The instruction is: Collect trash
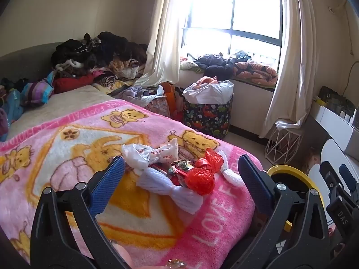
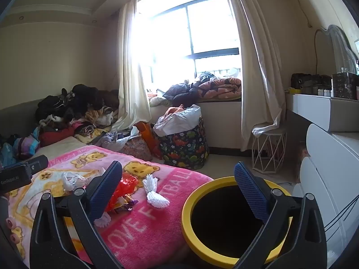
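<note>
A heap of trash lies on the pink teddy-bear blanket point(image 1: 74, 148): a red plastic bag point(image 1: 203, 172), a white plastic bag point(image 1: 139, 157), white foam nets point(image 1: 170, 188) and candy wrappers point(image 1: 179, 167). My left gripper point(image 1: 180, 171) is open, its jaws standing either side of the heap just above it, empty. My right gripper point(image 2: 178, 179) is open and empty, above the gap between the bed and a yellow-rimmed bin point(image 2: 188, 204) beside the bed. The red bag point(image 2: 122, 186), a foam net point(image 2: 154, 192) and wrappers point(image 2: 126, 202) also show in the right wrist view.
Clothes are piled at the bed's far end point(image 1: 96, 53). A dinosaur-print laundry basket point(image 2: 186, 145) stands by the window seat. A white wire stool point(image 2: 268, 148) and a white dresser point(image 2: 332, 157) are at the right. The bin's rim point(image 1: 289, 170) shows in the left wrist view.
</note>
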Demonstrator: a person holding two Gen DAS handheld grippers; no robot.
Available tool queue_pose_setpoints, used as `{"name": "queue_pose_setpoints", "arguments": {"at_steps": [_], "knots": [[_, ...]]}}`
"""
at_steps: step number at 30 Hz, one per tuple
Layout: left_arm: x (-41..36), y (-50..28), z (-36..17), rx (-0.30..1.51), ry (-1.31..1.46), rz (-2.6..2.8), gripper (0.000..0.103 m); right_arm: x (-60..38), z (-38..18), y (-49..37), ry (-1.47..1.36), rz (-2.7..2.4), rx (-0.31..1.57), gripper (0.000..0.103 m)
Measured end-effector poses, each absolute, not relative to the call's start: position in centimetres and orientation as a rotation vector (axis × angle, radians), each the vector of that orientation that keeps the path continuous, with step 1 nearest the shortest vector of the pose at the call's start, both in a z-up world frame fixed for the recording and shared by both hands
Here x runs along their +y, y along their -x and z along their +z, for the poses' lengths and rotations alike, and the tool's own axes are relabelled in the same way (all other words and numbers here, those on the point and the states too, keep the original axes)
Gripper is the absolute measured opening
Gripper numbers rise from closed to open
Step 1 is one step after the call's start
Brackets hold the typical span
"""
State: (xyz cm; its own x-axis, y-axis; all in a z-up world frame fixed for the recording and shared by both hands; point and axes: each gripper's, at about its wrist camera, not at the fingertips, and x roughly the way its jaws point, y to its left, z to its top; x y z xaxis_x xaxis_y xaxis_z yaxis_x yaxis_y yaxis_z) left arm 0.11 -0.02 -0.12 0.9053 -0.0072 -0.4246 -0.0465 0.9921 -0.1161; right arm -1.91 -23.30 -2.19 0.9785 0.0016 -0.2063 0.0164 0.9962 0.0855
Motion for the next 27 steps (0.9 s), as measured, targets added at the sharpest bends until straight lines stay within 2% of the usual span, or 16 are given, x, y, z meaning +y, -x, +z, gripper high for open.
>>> {"name": "queue_pose_setpoints", "arguments": {"at_steps": [27], "knots": [[-1.3,0.7,1.0,0.406,0.119,0.024,0.093,-23.5,-1.8,2.3,-0.080,-0.026,0.186,0.097]]}}
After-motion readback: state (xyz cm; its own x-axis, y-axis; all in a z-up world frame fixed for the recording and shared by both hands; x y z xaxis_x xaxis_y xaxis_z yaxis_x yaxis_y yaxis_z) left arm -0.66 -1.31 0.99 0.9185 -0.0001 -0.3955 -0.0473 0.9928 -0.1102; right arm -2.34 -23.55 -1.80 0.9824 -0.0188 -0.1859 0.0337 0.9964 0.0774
